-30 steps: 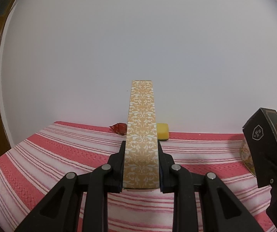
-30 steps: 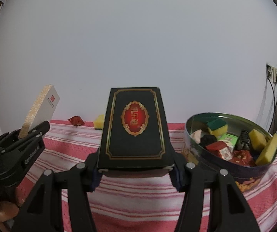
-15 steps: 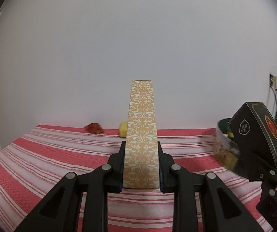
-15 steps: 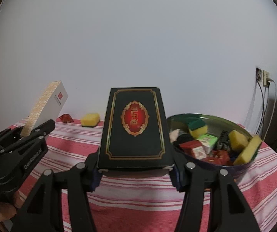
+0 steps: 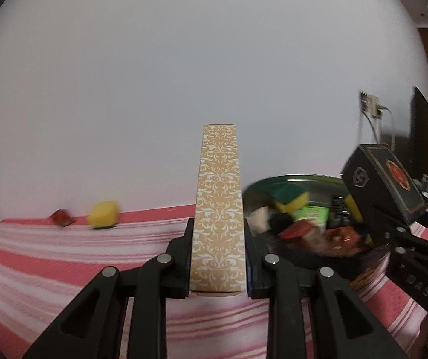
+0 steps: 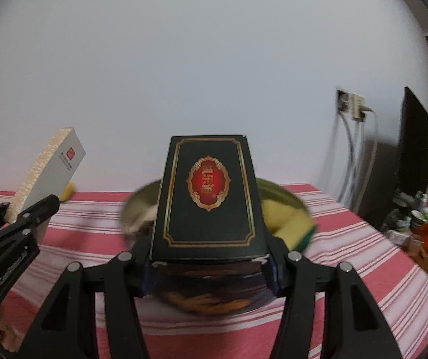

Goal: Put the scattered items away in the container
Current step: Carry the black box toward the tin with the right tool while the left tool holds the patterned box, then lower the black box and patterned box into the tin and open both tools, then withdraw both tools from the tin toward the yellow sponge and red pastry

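Observation:
My left gripper (image 5: 217,257) is shut on a tan box with a white floral pattern (image 5: 218,200), held above the table. My right gripper (image 6: 208,264) is shut on a black box with a red and gold emblem (image 6: 208,194), held over the round metal tin (image 6: 291,200). The tin (image 5: 300,179) holds sponges, small boxes and wrappers. In the left wrist view the black box (image 5: 387,182) is at the right over the tin. In the right wrist view the tan box (image 6: 49,176) is at the left. A yellow sponge (image 5: 104,214) and a red wrapper (image 5: 61,217) lie at the table's far edge.
The table has a red and white striped cloth (image 6: 348,239). A white wall stands close behind it. A wall socket with cables (image 6: 351,104) and a dark panel (image 6: 417,137) are at the right, with clutter on the floor (image 6: 417,224).
Both grippers have swung right with their boxes. The tin has come from the right to in front of both; the right gripper's black box now covers its middle.

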`<state>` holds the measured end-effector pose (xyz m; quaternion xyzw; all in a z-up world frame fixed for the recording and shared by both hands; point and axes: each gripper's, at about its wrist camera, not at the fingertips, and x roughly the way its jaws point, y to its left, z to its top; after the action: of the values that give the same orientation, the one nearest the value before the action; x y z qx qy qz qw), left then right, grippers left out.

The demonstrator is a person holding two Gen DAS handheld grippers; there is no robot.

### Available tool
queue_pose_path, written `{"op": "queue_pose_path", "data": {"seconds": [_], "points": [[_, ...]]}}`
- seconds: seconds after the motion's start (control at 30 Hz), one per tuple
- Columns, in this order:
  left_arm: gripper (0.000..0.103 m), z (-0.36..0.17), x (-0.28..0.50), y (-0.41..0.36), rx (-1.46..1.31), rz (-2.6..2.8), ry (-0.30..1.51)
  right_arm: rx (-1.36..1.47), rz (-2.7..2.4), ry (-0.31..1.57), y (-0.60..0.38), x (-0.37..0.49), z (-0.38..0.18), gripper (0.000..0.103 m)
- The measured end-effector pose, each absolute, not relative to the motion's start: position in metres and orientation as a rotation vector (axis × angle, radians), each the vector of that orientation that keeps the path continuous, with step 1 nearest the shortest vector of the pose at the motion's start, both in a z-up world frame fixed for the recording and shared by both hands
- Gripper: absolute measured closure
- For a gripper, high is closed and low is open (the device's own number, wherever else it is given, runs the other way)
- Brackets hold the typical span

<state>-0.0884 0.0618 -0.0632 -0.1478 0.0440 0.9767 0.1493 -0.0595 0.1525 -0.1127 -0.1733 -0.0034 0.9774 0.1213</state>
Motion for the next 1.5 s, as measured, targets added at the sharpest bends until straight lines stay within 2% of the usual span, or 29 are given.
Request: {"op": "queue_pose_path", "data": {"seconds": [0.17, 0.27, 0.3, 0.33, 0.37, 0.4, 0.43, 0.47, 0.7, 0.8, 0.9, 1.0, 1.07, 1.13, 1.23, 1.3, 1.4, 1.5], "points": [[0.076, -0.068, -0.117, 0.121, -0.465, 2.726, 0.244, -0.577, 2.801, 0.021, 0.199, -0.09, -0.115, 0.046], [0.075, -0.068, -0.137, 0.146, -0.519, 2.669, 0.309, -0.62, 2.805, 0.037, 0.215, -0.107, -0.116, 0.042], [0.074, -0.069, -0.143, 0.152, -0.537, 2.653, 0.334, -0.63, 2.821, 0.057, 0.218, -0.109, -0.116, 0.028], [0.067, -0.071, -0.143, 0.153, -0.538, 2.665, 0.358, -0.638, 2.83, 0.071, 0.221, -0.111, -0.116, 0.023], [0.051, -0.071, -0.142, 0.152, -0.523, 2.688, 0.373, -0.631, 2.835, 0.074, 0.223, -0.11, -0.116, 0.023], [0.04, -0.069, -0.14, 0.144, -0.499, 2.724, 0.353, -0.613, 2.839, 0.076, 0.223, -0.107, -0.114, 0.022], [0.025, -0.067, -0.137, 0.137, -0.472, 2.75, 0.318, -0.59, 2.838, 0.079, 0.223, -0.103, -0.113, 0.022], [0.019, -0.064, -0.131, 0.126, -0.419, 2.787, 0.265, -0.58, 2.836, 0.083, 0.223, -0.101, -0.112, 0.022], [0.019, -0.057, -0.112, 0.079, -0.284, 2.927, 0.145, -0.484, 2.835, 0.127, 0.224, -0.084, -0.104, 0.022], [0.017, -0.059, -0.114, 0.062, -0.304, 2.955, 0.086, -0.351, 2.835, 0.163, 0.227, -0.068, -0.095, 0.012], [0.017, -0.062, -0.114, 0.05, -0.351, 2.973, 0.055, -0.217, 2.818, 0.192, 0.227, -0.05, -0.087, 0.011], [0.017, -0.066, -0.104, 0.033, -0.369, 2.989, 0.031, -0.198, 2.776, 0.209, 0.228, -0.044, -0.084, 0.011], [0.017, -0.067, -0.097, 0.026, -0.369, 3.001, 0.029, -0.208, 2.737, 0.222, 0.224, -0.04, -0.085, 0.015], [0.017, -0.067, -0.094, 0.024, -0.367, 3.005, 0.031, -0.225, 2.744, 0.209, 0.217, -0.04, -0.085, 0.035], [0.017, -0.069, -0.094, 0.028, -0.401, 3.024, 0.034, -0.251, 2.763, 0.152, 0.199, -0.042, -0.086, 0.044], [0.017, -0.068, -0.091, 0.025, -0.402, 3.037, 0.02, -0.243, 2.8, 0.143, 0.189, -0.04, -0.086, 0.045], [0.017, -0.068, -0.088, 0.02, -0.418, 3.042, 0.023, -0.234, 2.843, 0.026, 0.16, -0.04, -0.087, 0.045], [0.017, -0.068, -0.079, 0.014, -0.415, 3.048, 0.038, -0.288, 2.898, 0.018, 0.142, -0.041, -0.09, 0.045]]}}
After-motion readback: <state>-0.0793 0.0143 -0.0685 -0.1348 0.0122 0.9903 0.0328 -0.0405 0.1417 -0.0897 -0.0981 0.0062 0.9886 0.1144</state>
